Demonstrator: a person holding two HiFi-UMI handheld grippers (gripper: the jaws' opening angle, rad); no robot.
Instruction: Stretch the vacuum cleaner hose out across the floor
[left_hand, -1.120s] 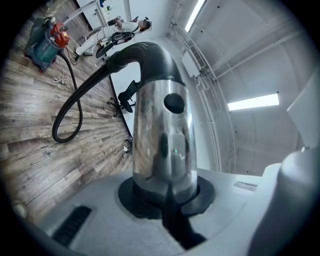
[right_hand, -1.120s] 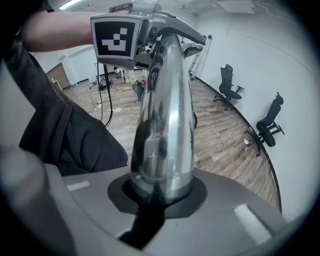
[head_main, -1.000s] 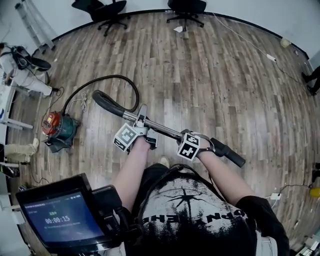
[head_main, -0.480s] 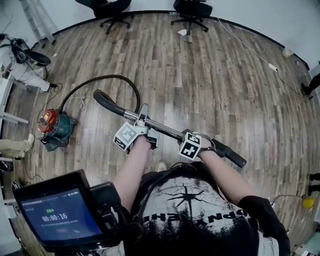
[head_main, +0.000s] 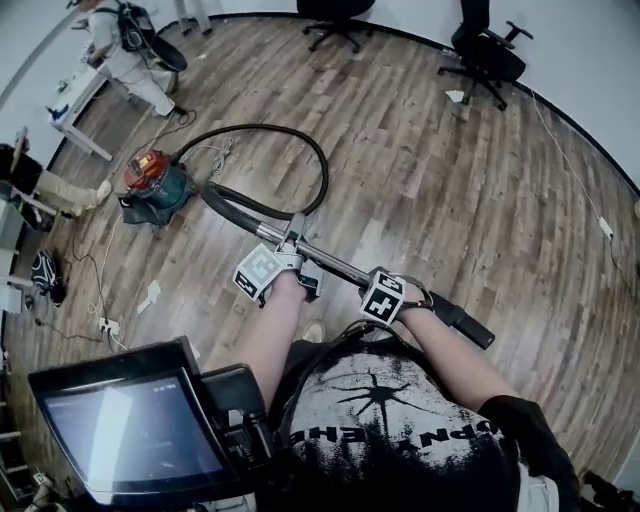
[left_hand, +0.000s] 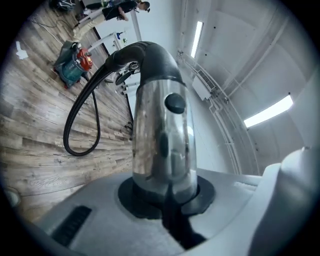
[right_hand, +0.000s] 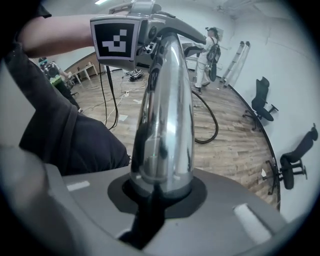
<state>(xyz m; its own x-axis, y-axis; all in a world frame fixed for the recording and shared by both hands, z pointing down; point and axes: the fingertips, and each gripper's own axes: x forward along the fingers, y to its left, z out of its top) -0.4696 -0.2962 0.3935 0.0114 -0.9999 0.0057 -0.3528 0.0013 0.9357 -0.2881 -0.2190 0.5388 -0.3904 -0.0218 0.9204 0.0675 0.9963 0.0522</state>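
Observation:
The vacuum cleaner (head_main: 155, 185) stands on the wood floor at the upper left. Its black hose (head_main: 318, 165) runs out from it in a loop and comes back to a curved black handle (head_main: 228, 206). That handle joins a chrome wand (head_main: 330, 264) with a black end (head_main: 462, 324). My left gripper (head_main: 291, 252) is shut on the wand near the handle. My right gripper (head_main: 404, 294) is shut on it farther down. In the left gripper view the wand (left_hand: 162, 140) rises from the jaws, with the hose (left_hand: 80, 120) and cleaner (left_hand: 72, 62) beyond. The right gripper view shows the wand (right_hand: 165, 115) clamped.
Two office chairs (head_main: 485, 55) stand by the far wall. A person (head_main: 120, 45) and a white table (head_main: 75, 95) are at the upper left. Cables and a power strip (head_main: 105, 325) lie on the floor at the left. A screen (head_main: 135, 430) sits low left.
The view has swung: cleaner and hose loop now sit higher and farther right in the picture. Both grippers keep their hold on the wand in the same places.

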